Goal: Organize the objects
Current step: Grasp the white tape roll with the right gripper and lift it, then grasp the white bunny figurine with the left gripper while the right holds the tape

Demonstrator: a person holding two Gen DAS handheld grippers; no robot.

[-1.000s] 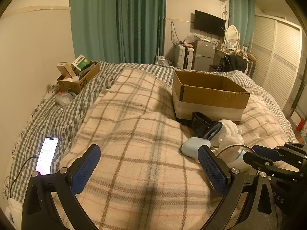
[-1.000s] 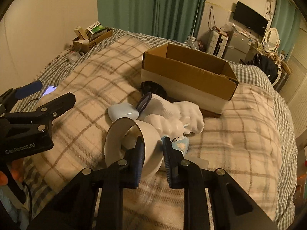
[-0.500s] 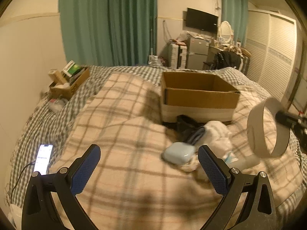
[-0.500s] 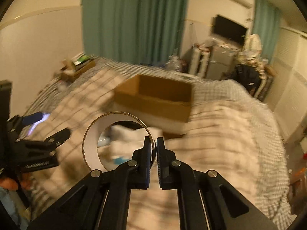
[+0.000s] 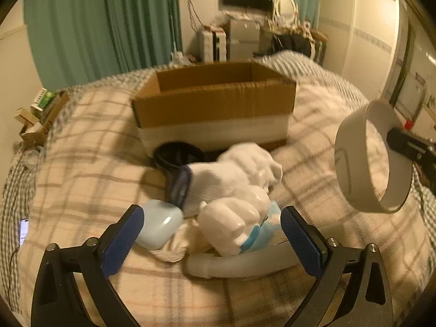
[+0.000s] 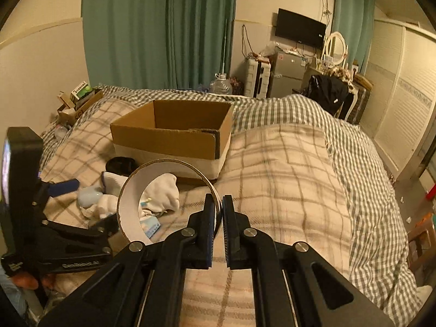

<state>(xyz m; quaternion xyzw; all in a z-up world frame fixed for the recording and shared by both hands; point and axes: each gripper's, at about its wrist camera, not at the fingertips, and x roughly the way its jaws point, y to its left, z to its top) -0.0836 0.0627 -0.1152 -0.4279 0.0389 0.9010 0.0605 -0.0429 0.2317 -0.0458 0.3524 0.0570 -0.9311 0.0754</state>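
Presently: right claw (image 6: 218, 212) pinching white tape ring (image 6: 130, 196) aloft at frame centre, cardboard box (image 6: 174, 139) behind; left claw (image 5: 212, 231) spread wide over white gloves (image 5: 231, 179), lower centre, on bed (image 6: 286, 169).

The left wrist view is smeared by motion, so the cardboard box (image 5: 215, 109) and the checked bedding (image 5: 321, 70) behind it lose their edges; the black round object (image 5: 177, 156) is partly tucked under the box and behind the white glove (image 5: 239, 174), its kind unclear; the phone (image 5: 24, 230) is cut by the frame's left rim; the blue packet (image 5: 265, 231) lies mostly hidden beneath the white figurine (image 5: 231, 223); the right gripper (image 5: 392, 139) shows only a dark tip here.
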